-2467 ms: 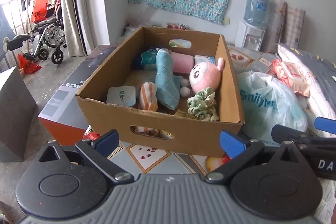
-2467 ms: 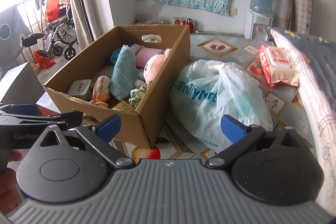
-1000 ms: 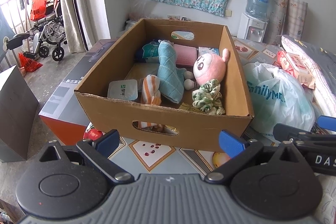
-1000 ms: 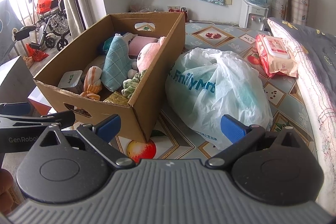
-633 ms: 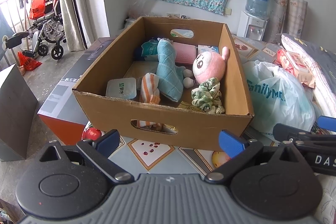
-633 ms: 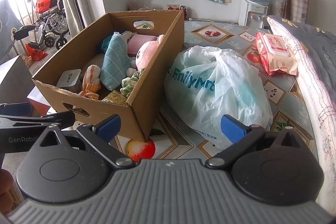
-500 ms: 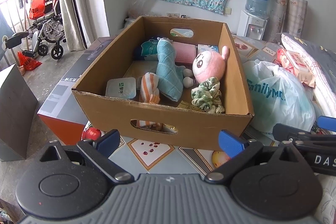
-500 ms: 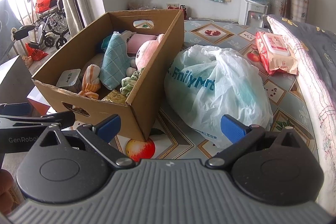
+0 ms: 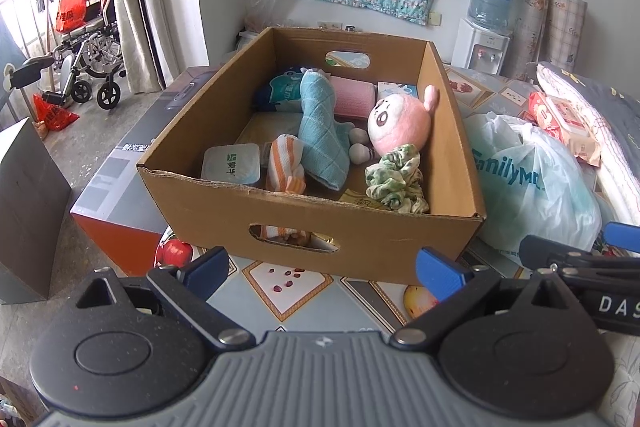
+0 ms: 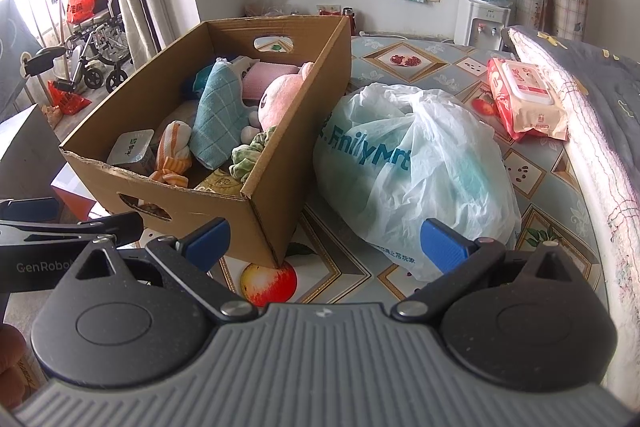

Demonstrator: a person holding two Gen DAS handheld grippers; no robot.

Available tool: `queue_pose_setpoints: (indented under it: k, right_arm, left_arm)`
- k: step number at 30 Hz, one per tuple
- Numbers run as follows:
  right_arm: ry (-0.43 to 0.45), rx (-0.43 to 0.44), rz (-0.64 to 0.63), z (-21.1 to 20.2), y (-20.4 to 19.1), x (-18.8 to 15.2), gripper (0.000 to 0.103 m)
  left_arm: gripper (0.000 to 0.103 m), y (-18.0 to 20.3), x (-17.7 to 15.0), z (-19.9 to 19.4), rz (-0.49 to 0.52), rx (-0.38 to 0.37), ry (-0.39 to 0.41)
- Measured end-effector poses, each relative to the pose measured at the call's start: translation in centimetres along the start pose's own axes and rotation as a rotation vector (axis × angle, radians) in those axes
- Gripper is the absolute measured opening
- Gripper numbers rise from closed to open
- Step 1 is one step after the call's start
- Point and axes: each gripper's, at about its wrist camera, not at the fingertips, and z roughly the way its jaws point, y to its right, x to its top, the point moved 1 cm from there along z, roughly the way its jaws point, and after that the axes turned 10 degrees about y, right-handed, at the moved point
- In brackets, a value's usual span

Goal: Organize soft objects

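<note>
Lying beyond both empty, spread grippers: boxed pink plush toy, apparently untouched.

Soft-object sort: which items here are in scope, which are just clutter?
In scope: brown cardboard box; pink round plush toy; teal checked cloth; orange-striped rolled towel; green floral scrunchie.

Clutter: white plastic shopping bag; red wet-wipes pack; white water dispenser.

Cardboard box: matt brown corrugated board, near rim ragged. Pink plush toy: fuzzy fabric. Teal towel: waffle-weave cloth. Green scrunchie: crinkled fabric. Plastic bag: thin, translucent, glossy, wrinkled. Fingers: blue matt plastic pads on black arms.
</note>
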Motion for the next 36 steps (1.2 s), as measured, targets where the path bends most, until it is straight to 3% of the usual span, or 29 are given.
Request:
queue_pose_setpoints:
  k: [36]
  right_arm:
    - [-0.005, 0.003, 0.003, 0.16, -0.10, -0.20, 0.102]
  left_arm:
    - [0.100, -0.18, 0.08, -0.09, 0.000, 0.000, -0.003]
